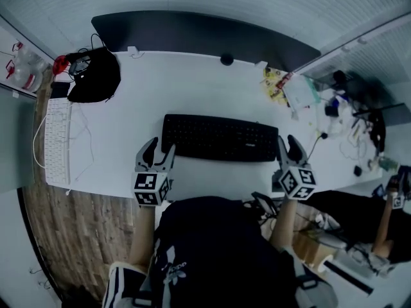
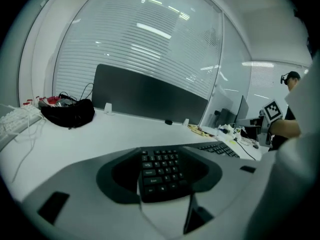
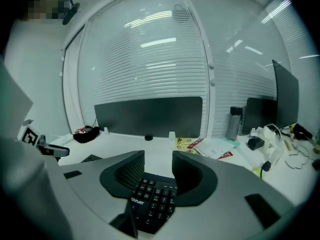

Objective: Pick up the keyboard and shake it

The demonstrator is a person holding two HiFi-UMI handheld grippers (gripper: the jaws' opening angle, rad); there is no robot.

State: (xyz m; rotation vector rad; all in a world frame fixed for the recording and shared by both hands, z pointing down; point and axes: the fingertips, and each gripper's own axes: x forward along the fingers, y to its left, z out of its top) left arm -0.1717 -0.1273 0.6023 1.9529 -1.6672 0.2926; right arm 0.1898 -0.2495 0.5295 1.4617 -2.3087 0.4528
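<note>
Bracketing one black keyboard [image 1: 219, 138], left gripper [image 1: 159, 148] and right gripper [image 1: 289, 145] both gape.

Open desk [image 1: 192, 88] beyond keyboard [image 1: 219, 138], bag [image 1: 94, 76] far left, seemingly cabled clutter [image 1: 340, 108] right

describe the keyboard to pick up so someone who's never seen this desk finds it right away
Look at the long white desk in front of the dark partition. Near its front edge, at the middle, lies the black keyboard. The only other keyboard is white and sits at the desk's far left end, near a black bag.
</note>
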